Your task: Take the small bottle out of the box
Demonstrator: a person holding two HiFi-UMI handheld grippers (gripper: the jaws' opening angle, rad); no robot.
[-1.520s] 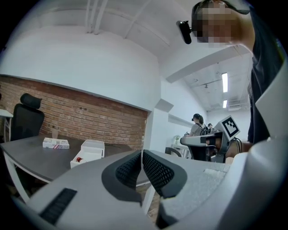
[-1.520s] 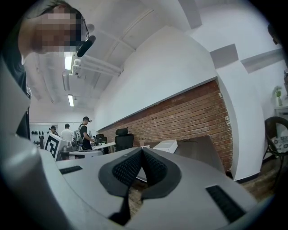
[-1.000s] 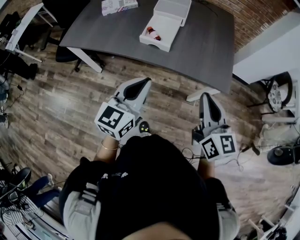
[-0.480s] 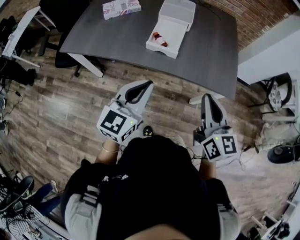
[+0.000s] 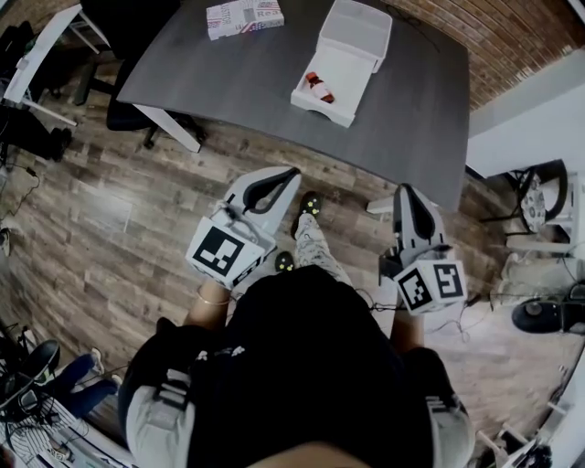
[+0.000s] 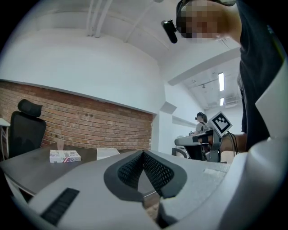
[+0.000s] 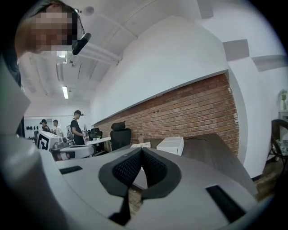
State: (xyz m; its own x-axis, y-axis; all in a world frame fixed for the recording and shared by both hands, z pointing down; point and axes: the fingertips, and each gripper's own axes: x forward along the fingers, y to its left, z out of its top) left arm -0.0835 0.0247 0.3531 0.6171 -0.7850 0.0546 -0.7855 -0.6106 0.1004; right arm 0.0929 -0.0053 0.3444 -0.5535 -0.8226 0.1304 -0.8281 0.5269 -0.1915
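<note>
1 bottle (image 5: 318, 87): lay on its side in the open tray of the box (image 5: 350, 73), toward the tray's left side in head view, nothing touching it.
1 box: white, lid flipped back behind the tray, sat on the worktop (image 5: 416, 119) a little in from the near edge.
1 worktop: grey. Also carried 1 printed carton (image 5: 243, 15) at its far left, well apart from the box.
1 black chair (image 6: 24, 130) beside the worktop's left end.
2 tongs, 1 marker cube on each.
Left tongs (image 5: 291, 172): pads met at the tips, nothing between them, touching nothing. Pointed roughly level toward the worktop, over the wood floor (image 5: 101, 210) and short of the worktop edge.
Right tongs (image 5: 402, 189): closed, pads together, empty, touching nothing. Also over the floor, close to the worktop's near right corner but short of it.
Both well apart from box and bottle.
1 shoe (image 5: 311, 206) of the person showed on the floor between the two tongs.
Right gripper view showed 3 people standing far back in the room.
</note>
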